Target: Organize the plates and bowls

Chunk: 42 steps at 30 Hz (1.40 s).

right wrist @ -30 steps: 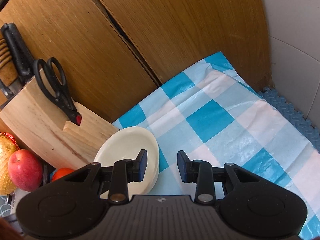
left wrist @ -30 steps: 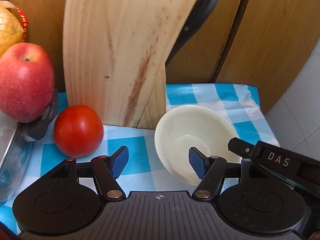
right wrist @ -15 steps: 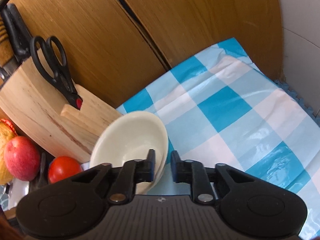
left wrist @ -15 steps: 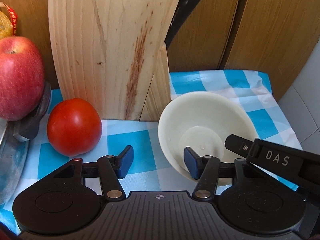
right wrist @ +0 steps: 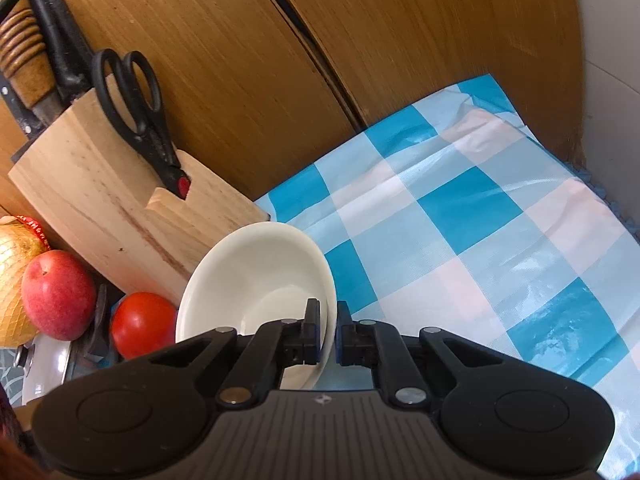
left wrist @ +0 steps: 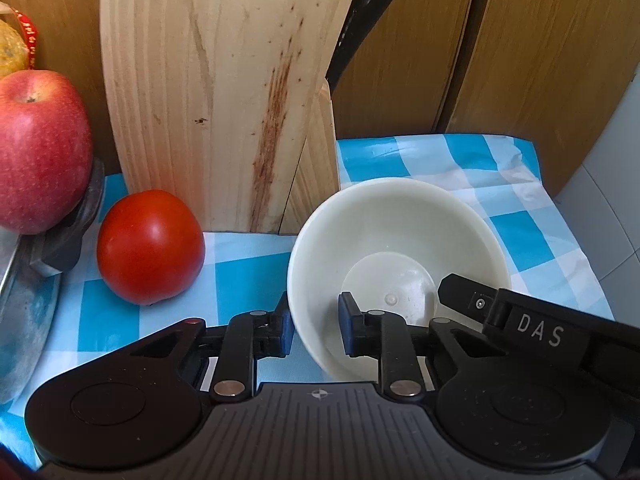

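Bowl (left wrist: 394, 240) rim sits clamped in right tool (right wrist: 328, 334), loosely straddled by left tool (left wrist: 314, 330).

A plain cream-white bowl (left wrist: 394, 240) is sitting empty and tilted on the blue-and-white checked cloth, its opening facing up and toward the cameras, its rim lying close beside the foot of the wooden block.

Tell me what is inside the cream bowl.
The round cream bowl holds no food; its bare base shows. One finger of each tool dips inside: the left tool straddles the near rim, the right tool pinches the wall. They cover the near inner wall.
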{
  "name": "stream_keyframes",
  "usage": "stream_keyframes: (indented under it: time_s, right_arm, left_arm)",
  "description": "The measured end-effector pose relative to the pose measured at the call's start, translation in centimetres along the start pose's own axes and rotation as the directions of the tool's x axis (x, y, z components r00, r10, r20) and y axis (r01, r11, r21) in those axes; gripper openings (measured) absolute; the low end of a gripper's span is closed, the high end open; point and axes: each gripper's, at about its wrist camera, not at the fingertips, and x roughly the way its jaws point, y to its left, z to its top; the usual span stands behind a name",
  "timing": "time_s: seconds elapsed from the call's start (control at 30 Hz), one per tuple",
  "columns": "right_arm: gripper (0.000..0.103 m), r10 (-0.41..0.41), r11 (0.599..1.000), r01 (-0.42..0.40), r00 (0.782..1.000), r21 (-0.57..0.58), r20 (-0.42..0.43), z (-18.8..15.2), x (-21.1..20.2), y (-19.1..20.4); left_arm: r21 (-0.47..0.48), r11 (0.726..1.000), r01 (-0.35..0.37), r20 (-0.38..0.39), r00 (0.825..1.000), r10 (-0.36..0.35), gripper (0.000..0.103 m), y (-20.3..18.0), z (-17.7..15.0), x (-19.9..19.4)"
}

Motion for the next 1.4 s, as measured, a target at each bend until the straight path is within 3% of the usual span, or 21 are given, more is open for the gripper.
stream_keyframes:
  time_s: [0.5,0.9,1.4]
  right_arm:
    - [0.009,0.047,0.998,-0.045,0.998,-0.036,0.033,-1.2,-4.8,3.3]
    - [0.010,0.109,0.992,-0.104,0.992,-0.071,0.063,-4.1,-9.9,6.6]
    - [0.010,0.179,0.979,-0.170,0.982,-0.114,0.066,-7.4,-13.1,9.4]
  left_arm:
    - [0.002,1.000,-0.026,0.082,0.996,0.025,0.031,1.1,-1.2,-5.8]
    - [-0.003,0.999,-0.040,0.152,0.988,0.040,0.034,3.4,-3.2,-12.3]
    - [-0.041,0.997,-0.068,0.201,0.977,0.075,0.036,5.5,-6.3,-17.6]
